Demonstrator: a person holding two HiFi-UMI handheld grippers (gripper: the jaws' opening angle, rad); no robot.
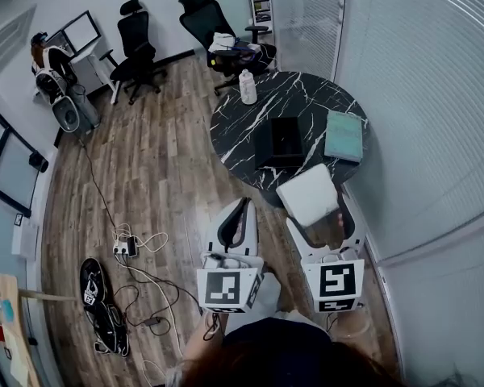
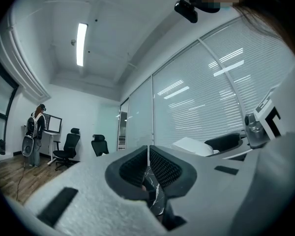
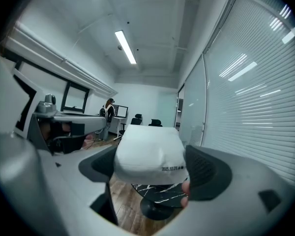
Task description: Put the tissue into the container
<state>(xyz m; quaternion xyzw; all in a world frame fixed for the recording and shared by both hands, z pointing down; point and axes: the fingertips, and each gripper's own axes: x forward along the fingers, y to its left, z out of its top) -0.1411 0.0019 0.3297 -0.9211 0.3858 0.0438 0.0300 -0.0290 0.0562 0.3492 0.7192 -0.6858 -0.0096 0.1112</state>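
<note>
Carry step: right gripper is clamping the soft white plastic-wrapped tissue pack, holding it in the air, short of the round black white-veined marble table. Left gripper is hanging with jaws together, empty. Next move, likely: reaching over the rigid black square open-top container, centring, then releasing.

- The tissue pack carries one small dark printed line near its lower edge; it looks like a date starting 2025, and the rest is too small to read.
- Each marker cube shows a black-and-white block pattern.
</note>
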